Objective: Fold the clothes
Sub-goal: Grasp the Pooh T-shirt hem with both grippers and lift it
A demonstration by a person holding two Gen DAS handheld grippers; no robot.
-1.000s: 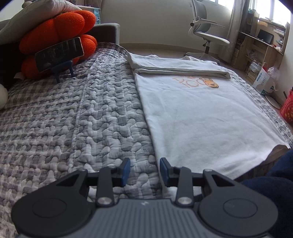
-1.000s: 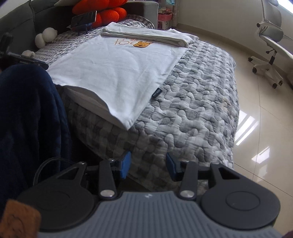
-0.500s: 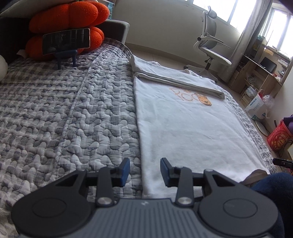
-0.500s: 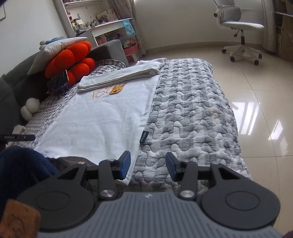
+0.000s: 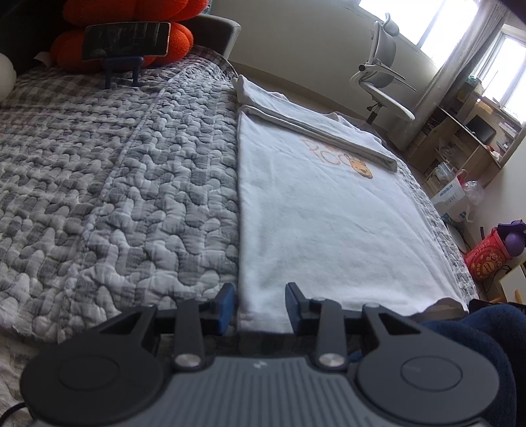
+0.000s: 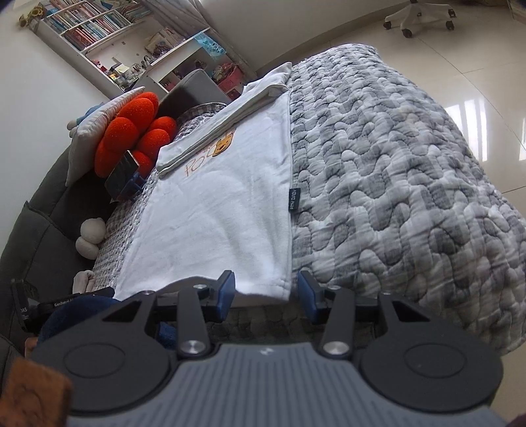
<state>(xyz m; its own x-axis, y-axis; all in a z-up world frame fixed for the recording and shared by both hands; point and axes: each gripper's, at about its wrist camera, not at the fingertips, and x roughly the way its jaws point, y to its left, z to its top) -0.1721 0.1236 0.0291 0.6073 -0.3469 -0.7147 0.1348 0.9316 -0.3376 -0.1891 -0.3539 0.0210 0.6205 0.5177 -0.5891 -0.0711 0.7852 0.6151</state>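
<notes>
Shirt (image 5: 328, 223) corner now sits right ahead of your left gripper (image 5: 259, 307) in the left wrist view; a second ago that gripper looked over the grey quilt (image 5: 115, 203) with the shirt off to its right. The camera has rolled, so the phone (image 5: 126, 41) on its blue stand and the orange cushion (image 5: 79, 36) have slid up to the top left edge. Your left gripper tilts down toward the bed, its fingers (image 5: 225, 307) spread with a clear gap. The gap has just narrowed a little, and the shirt's near left corner shows between the tips. I cannot tell whether they touch the cloth. The white shirt lies flat on the quilt, its far end folded over above an orange print.

In the right wrist view the picture has rolled hard since a second ago. The bed now runs up and to the left, with a bookshelf (image 6: 95, 29) at the top. Your right gripper (image 6: 266, 292) has come in close to the shirt's (image 6: 223, 210) near right corner, which lies between the parted fingers (image 6: 227, 290). They pinch nothing. A dark blue sleeve (image 6: 69, 315) shows at lower left.
</notes>
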